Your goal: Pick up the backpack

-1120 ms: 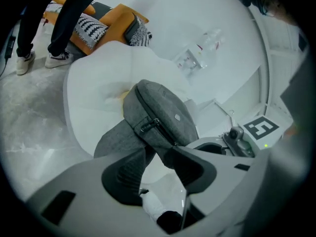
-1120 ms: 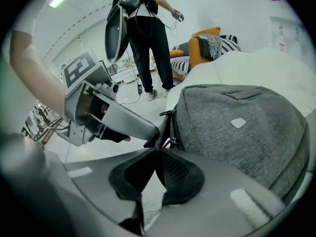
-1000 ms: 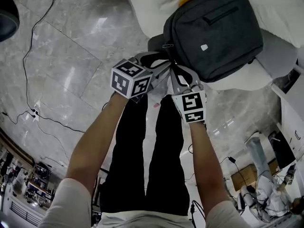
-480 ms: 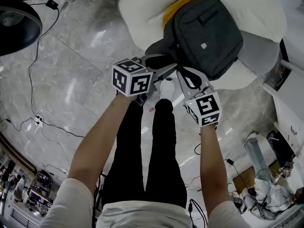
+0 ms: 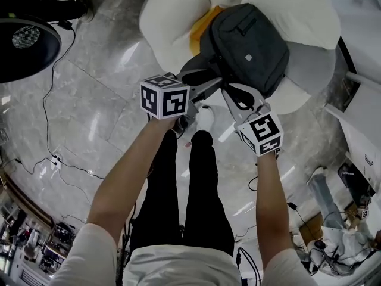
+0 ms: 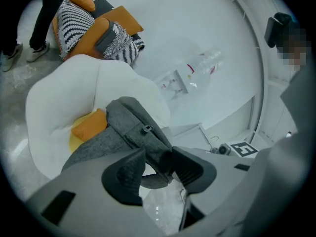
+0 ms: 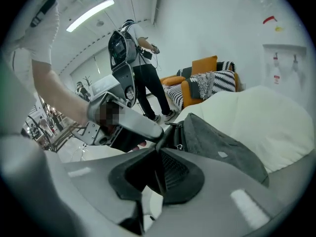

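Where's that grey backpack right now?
Top centre of the head view, the backpack hangs in front of the white cushioned seat, its straps pinched by the left tongs and the right tongs.

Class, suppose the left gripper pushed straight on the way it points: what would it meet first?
The dark grey fabric backpack, clamped in the left gripper; behind it, probably, the white cushioned seat.

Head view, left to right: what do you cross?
black round object → left gripper → right gripper. The backpack, gripped by both at its straps, overlaps the grippers, so it is left out.
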A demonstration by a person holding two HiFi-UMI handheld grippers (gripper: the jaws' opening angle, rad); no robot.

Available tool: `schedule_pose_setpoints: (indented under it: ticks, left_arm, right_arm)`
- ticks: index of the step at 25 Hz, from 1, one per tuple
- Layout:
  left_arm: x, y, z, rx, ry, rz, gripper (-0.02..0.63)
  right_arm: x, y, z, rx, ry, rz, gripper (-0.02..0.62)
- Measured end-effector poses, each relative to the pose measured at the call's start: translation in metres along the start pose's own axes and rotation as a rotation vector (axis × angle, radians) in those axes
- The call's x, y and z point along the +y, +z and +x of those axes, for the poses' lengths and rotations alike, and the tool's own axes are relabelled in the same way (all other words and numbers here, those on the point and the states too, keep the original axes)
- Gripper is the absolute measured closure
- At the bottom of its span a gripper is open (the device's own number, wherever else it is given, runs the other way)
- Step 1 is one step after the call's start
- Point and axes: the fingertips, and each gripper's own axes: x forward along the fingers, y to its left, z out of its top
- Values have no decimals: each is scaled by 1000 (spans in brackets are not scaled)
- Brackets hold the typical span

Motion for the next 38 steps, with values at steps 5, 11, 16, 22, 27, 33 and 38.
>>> schedule_pose_setpoints:
  ticks: [5,11,16,22,27,33,38]
  left_arm:
    - [-16,16,3,8,25,-42,433]
    - [-33,33,18,29,-6,-121,384]
    - [-40,47,28,21,54,-111,414]
    - [-71,74,37,-36,56,-85,530]
    - [-79,94,47,-77,54,-108,543]
    - [-101,111,52,-115,44,-110,552]
    - [-125,130,56,-133,33,-88,554]
  right_arm:
    - [-6,24,-11,-5,-26,-91,563]
    - [-19,38,-23,-18,-10,-106,565]
    - [-31,50,-32,-35,-2,-103,565]
    - [-50,73,-48,-57,-10,-116,566]
    - [-69,87,-54,-72,-10,-101,568]
    - [-80,105,-71,-96,-8,-111,569]
    - [-92,124,-89,-108,-4,-116,569]
